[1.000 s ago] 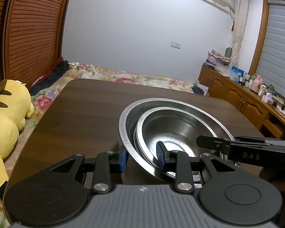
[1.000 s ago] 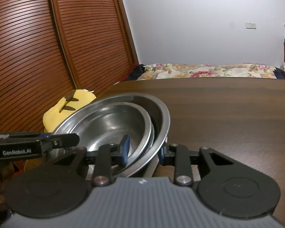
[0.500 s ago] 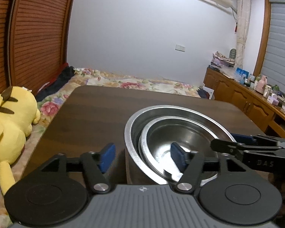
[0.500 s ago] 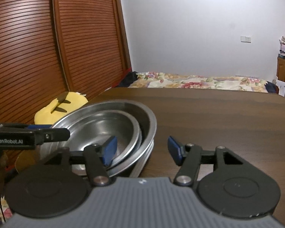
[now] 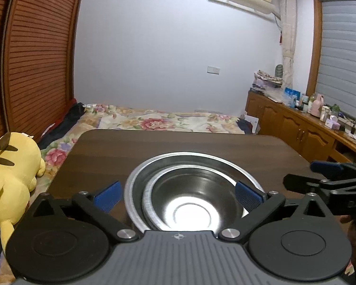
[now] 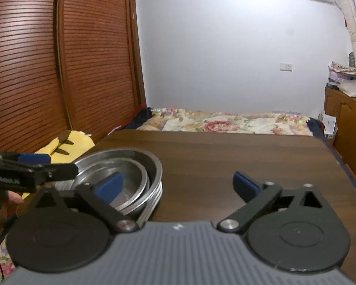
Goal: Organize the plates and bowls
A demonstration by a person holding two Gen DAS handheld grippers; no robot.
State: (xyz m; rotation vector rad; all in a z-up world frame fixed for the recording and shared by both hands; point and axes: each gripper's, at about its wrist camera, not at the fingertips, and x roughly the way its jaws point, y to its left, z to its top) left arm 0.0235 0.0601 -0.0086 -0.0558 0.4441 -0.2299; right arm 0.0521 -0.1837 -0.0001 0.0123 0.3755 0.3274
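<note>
While nested, bowls (image 5: pixel 189 204) between wide left gripper (image 5: pixel 178 196) fingers

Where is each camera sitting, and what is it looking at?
Left wrist view: sits on the left tool, open, looking over the nested shiny metal bowls toward the bed.
Right wrist view: sits on the right tool, open, facing the dark wooden table; bowls lie left.
Both show the bowls and each other's tool.
</note>
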